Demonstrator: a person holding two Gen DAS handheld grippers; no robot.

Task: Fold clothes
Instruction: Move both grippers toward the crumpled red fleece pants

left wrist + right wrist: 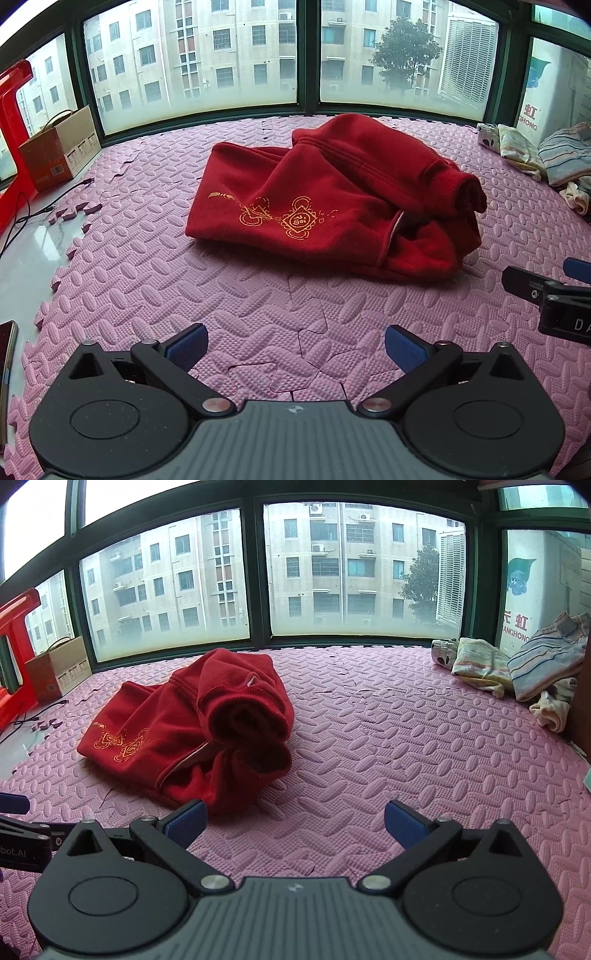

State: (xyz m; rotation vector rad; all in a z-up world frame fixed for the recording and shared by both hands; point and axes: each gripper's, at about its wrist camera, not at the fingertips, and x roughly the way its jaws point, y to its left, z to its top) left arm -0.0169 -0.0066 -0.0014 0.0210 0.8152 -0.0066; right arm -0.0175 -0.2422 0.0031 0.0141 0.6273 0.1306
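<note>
red fleece garment (325,199) lies bunched on the pink foam puzzle mat (184,295), gold embroidered motif up, one ribbed cuff rolled over the heap; not flat, so no tidy fold shows. left tongs (295,350) and right tongs (295,829) both hang spread wide, gripping nothing, low over the embossed mat just short of the cloth, likely squared up to its near edge. pile of striped and pale clothes (517,664) sits far right, perhaps folded, hard to tell. cardboard box (59,151) by the window.
</note>
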